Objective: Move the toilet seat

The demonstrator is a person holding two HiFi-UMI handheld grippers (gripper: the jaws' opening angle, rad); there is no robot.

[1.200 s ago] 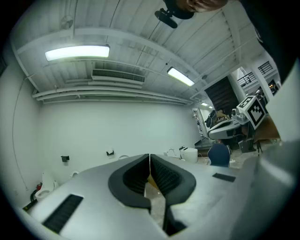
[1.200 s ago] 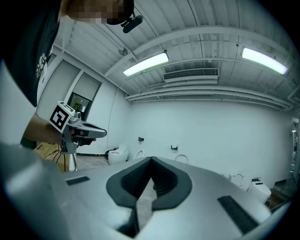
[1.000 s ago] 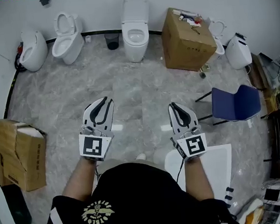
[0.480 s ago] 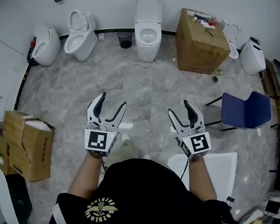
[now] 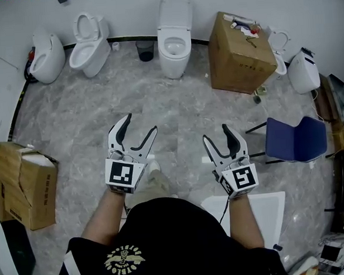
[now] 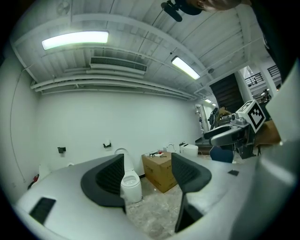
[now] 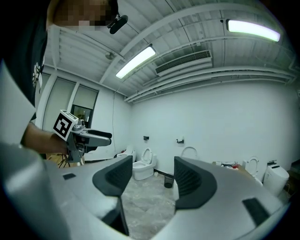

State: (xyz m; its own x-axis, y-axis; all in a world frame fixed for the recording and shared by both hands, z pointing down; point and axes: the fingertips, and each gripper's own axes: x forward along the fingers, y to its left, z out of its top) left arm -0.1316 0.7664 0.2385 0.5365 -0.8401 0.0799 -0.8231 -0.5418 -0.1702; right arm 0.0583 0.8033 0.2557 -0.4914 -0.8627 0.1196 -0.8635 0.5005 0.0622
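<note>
Both grippers held out in front of the body, level with each other, a gap between them.

Left gripper [image 5: 140, 125]: jaws spread wide, nothing between the pads. Only far floor and fixtures show through the gap. Right gripper [image 5: 216, 134]: jaws also spread wide, empty.

White ceramic toilet [image 5: 173, 40] with its oval lid raised against the wall stands well ahead of both grippers, roughly on the line between them. Its toilet seat [image 5: 162, 44] lies flat on the bowl, well apart from either gripper. In the left gripper view this toilet lines up just inside the left jaw, far off.

Small dark waste bin [image 5: 145, 50]: just left of that toilet, far ahead of the left gripper.

Second white toilet with an open ring seat tipped up [image 5: 89, 44]: ahead and to the left of the left gripper. Third rounded white toilet [image 5: 43, 58] further left again.

Tall brown cardboard box [image 5: 239, 53] with small items on top: ahead and to the right of the right gripper. Blue plastic chair on black legs [image 5: 295, 140]: directly right of the right gripper, near. Flat white rectangular panel [image 5: 265, 207] on the grey marbled floor [image 5: 88, 116]: behind and below the right gripper. Open brown carton [image 5: 25, 185]: well left of the left gripper.
</note>
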